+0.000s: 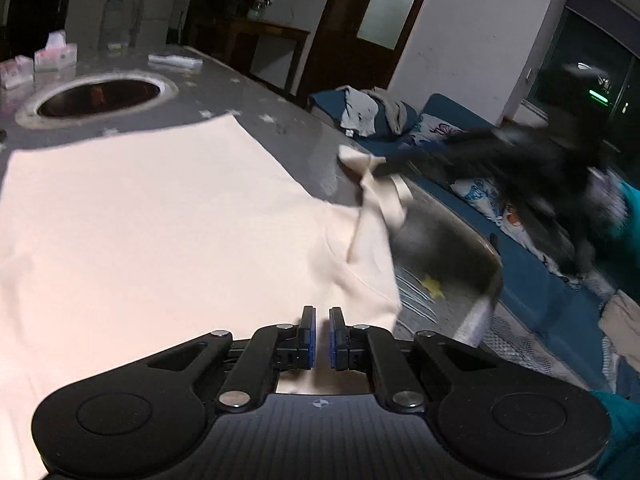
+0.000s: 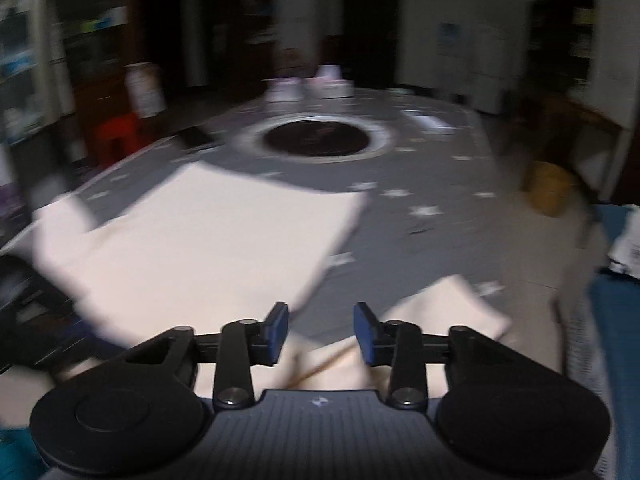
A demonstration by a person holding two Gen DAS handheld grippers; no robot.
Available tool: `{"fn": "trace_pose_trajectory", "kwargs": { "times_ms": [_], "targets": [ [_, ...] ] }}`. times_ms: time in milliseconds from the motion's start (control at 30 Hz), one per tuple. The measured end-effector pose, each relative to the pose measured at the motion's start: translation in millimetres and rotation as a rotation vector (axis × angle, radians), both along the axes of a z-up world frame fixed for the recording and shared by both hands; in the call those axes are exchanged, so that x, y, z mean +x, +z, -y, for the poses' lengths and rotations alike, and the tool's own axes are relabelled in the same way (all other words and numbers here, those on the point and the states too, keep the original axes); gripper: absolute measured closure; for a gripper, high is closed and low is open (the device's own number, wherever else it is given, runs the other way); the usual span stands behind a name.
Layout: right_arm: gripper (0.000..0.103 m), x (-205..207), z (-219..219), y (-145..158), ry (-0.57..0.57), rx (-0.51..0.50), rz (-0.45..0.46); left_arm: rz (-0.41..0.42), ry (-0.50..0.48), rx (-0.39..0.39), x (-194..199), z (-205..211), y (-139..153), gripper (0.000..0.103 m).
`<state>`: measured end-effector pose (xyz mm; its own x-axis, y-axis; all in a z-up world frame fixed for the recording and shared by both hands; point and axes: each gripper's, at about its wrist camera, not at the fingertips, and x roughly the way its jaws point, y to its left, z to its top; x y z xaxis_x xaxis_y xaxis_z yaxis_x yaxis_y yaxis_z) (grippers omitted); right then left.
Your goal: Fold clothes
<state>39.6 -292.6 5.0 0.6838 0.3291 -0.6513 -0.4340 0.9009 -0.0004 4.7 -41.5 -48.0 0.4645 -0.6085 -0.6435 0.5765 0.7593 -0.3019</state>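
Note:
A cream garment point(image 1: 160, 216) lies spread flat on the grey star-patterned table point(image 1: 280, 120). My left gripper point(image 1: 322, 322) hovers over its near edge with the blue pads almost together and nothing visible between them. In the left wrist view the right gripper point(image 1: 384, 170) is a dark blur at the table's right edge, touching a bunched sleeve point(image 1: 380, 192) of the garment. In the right wrist view my right gripper point(image 2: 321, 326) is open, with the cream garment point(image 2: 208, 232) ahead on the left and its sleeve point(image 2: 444, 312) under the right finger.
A round hole point(image 1: 100, 96) sits in the table's middle. Tissue packs point(image 1: 54, 54) and a white cloth point(image 1: 174, 60) lie at the far end. A blue sofa point(image 1: 460, 120) with more clothes point(image 1: 362, 114) stands right of the table. A yellow bin point(image 2: 550, 192) is on the floor.

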Motion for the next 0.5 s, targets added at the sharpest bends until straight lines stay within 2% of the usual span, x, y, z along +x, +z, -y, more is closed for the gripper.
{"fn": "trace_pose_trajectory", "kwargs": {
  "times_ms": [100,167,267,400,467,500],
  "targets": [
    [0.065,42.5,17.8,-10.8,-0.124,-0.015,-0.018,0.01,-0.011,0.0,-7.2,2.4,-1.1,0.089],
    [0.065,61.8,23.4,-18.4,-0.168,-0.019,-0.039,0.008,-0.013,0.0,-9.1,2.9,-0.6,0.089],
    [0.064,88.1,28.7,-34.5,-0.216,-0.023,-0.085,0.004,-0.012,-0.004,-10.2,3.5,-0.8,0.087],
    [0.065,94.7,24.6,-45.0,-0.229,-0.066,-0.098,-0.001,-0.016,-0.014,-8.9,4.0,-1.1,0.085],
    [0.082,94.6,21.7,-45.6,-0.228,-0.092,-0.09,-0.002,-0.019,-0.017,-8.6,4.6,-1.1,0.084],
    [0.087,95.4,21.2,-45.0,-0.229,-0.101,-0.087,-0.002,-0.02,-0.019,-8.6,4.9,-1.1,0.083]
  ]
}}
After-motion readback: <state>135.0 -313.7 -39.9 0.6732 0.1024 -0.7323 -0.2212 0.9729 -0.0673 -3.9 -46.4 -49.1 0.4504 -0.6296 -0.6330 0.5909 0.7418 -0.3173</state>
